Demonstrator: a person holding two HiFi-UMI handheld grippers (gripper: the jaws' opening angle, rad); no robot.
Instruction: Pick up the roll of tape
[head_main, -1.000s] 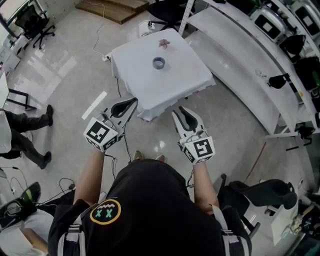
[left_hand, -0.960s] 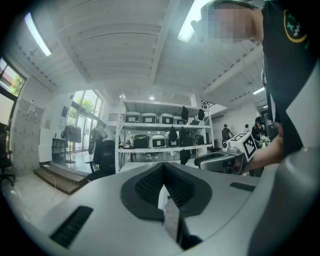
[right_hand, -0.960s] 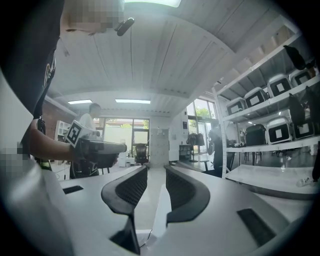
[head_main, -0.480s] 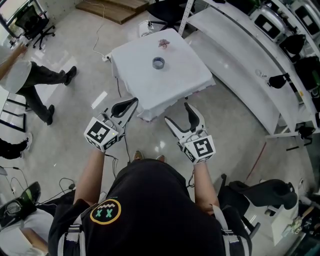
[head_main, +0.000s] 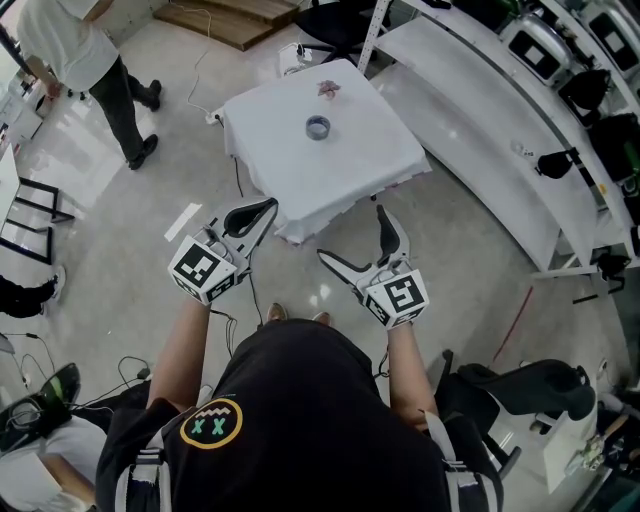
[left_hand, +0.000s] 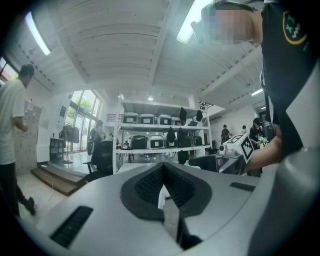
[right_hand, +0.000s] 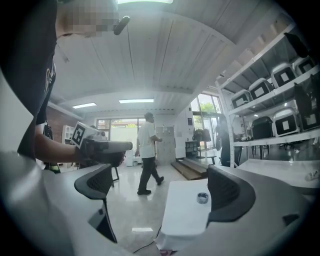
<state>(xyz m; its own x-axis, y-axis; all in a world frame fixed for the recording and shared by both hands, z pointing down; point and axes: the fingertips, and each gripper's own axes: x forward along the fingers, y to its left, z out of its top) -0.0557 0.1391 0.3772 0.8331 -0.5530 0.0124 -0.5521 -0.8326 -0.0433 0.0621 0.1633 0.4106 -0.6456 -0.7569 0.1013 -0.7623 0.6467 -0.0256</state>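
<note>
The roll of tape (head_main: 318, 127), a small grey-blue ring, lies flat near the middle of a table under a white cloth (head_main: 345, 180). Both grippers hang short of the table's near edge, apart from the roll. My left gripper (head_main: 266, 205) is shut, its dark pads pressed together (left_hand: 163, 172) with nothing in them. My right gripper (head_main: 352, 233) stands wide open; its jaws have just been opening and nothing is between them. In the right gripper view the tape (right_hand: 202, 198) shows far off on the cloth, just left of the right jaw, with the gripper (right_hand: 159, 176) spread wide.
A small pink thing (head_main: 328, 87) lies at the table's far edge. Long white benches and shelves (head_main: 480, 110) run along the right. A person (head_main: 95, 60) walks at the upper left. Cables trail on the floor (head_main: 240, 170); a black chair (head_main: 530, 385) stands at the lower right.
My right gripper's jaws have spread from nearly shut to wide open. The left gripper has stayed put. People at the left have moved; one has walked up to the upper left.
</note>
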